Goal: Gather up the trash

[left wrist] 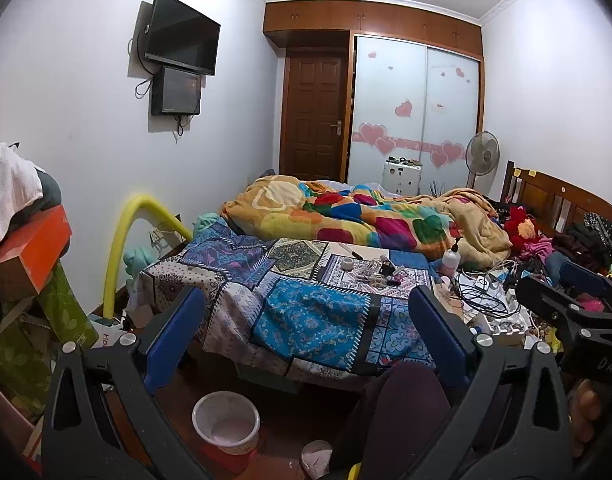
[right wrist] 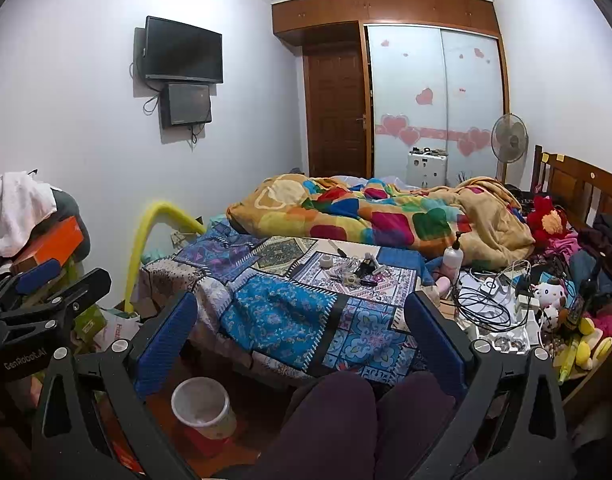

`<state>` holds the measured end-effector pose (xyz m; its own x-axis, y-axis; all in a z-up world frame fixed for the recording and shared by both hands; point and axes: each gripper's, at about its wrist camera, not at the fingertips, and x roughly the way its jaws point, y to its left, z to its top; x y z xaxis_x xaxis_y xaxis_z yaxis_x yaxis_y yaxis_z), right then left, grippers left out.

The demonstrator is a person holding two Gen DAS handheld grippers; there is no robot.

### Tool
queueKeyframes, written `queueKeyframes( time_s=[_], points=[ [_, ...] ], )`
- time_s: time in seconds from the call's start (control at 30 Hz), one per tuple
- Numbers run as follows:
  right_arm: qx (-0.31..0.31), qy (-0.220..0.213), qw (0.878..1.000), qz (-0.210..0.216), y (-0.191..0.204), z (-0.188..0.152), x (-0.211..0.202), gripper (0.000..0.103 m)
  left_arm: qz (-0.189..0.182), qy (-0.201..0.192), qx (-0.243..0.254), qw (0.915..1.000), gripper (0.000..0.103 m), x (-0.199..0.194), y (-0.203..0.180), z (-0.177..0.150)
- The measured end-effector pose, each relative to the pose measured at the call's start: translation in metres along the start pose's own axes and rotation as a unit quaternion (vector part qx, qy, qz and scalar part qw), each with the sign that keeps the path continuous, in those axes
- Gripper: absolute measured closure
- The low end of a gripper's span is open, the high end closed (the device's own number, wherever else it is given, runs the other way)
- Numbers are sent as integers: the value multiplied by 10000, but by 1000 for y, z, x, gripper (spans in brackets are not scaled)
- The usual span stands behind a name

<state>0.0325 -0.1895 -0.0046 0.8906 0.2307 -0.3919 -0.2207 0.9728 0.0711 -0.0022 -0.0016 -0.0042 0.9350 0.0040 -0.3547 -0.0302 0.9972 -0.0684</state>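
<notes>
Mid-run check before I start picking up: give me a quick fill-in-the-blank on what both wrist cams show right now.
1. Both the left gripper and the right gripper are ____ and hold nothing.
2. The white bin stands on the ____, in front of the bed.
3. The wall TV has a ____ screen.
4. The stickers on the wardrobe doors are shaped like ____.

Missing words: open; floor; dark; hearts
</notes>
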Motion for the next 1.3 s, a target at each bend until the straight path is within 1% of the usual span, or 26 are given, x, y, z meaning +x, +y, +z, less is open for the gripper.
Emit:
queueKeyframes(
  time_s=[0.37, 0.4, 1.0, 1.3],
  points=[
    [23, -7, 10000, 29, 8, -4, -9, 0, 4, -4, 8, 10000, 0, 0, -1, 0],
    [37, 15, 10000, 31, -1, 2, -3, 0, 0, -2, 9, 10000, 0, 0, -1, 0],
    [32, 23, 10000, 42, 3, 1, -3, 0, 0, -2, 207, 9998, 0, 0, -6, 0],
    [24, 30, 10000, 43, 4, 1, -3, 0, -25, 17, 121, 9999, 0, 0, -5, -1]
  ],
)
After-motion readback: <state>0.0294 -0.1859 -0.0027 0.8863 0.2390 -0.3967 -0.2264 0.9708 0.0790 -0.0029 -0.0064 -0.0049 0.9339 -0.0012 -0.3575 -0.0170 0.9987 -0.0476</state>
